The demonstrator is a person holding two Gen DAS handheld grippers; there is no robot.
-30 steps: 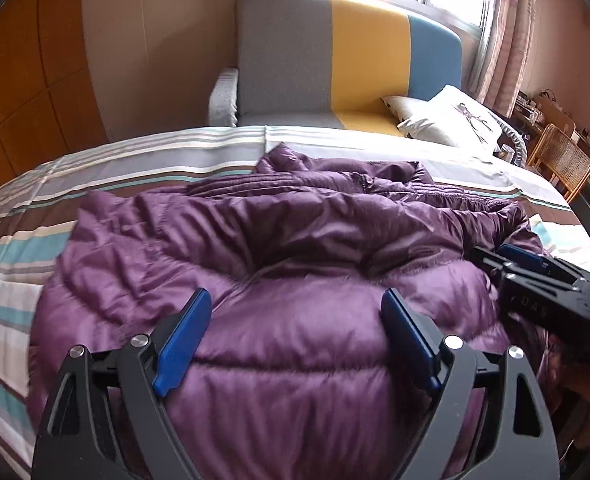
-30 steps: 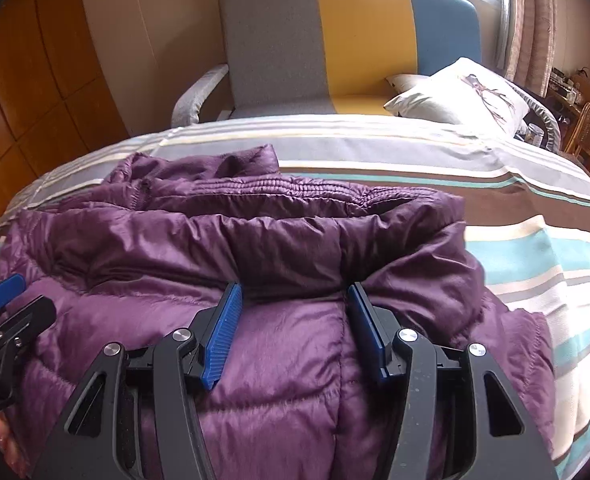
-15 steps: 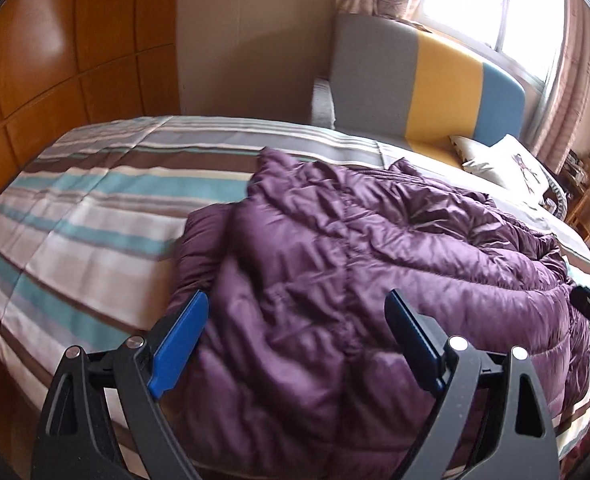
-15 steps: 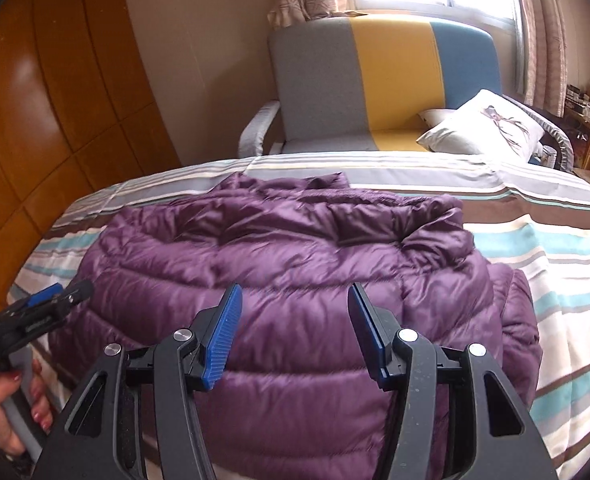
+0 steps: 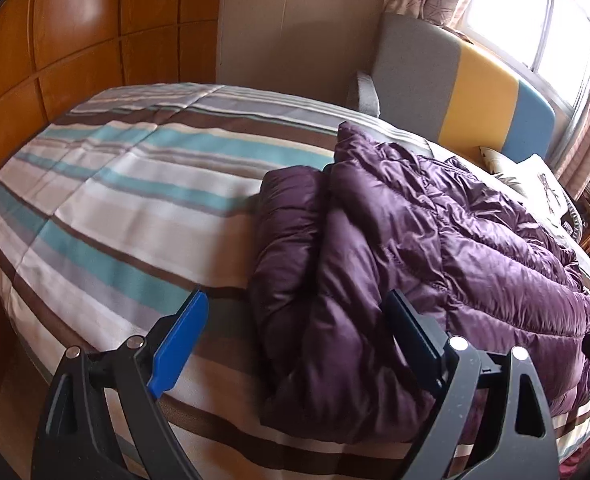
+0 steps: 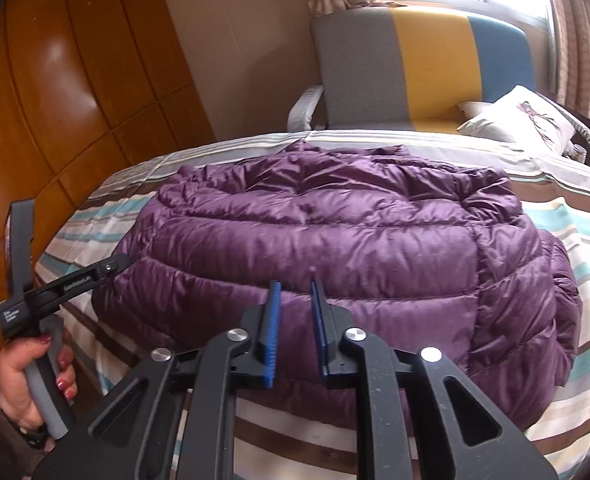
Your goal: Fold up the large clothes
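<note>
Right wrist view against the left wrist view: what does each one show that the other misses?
Only the right wrist view shows the person's hand gripping the left gripper's handle, and the right gripper with its jaws closing on nothing, in front of the jacket. Only the left wrist view shows the left gripper from behind, open, with the jacket's left edge between its fingers untouched, and the broad bare stretch of bedspread. Both show the folded purple puffer jacket, the tricolour armchair and the pillow.
</note>
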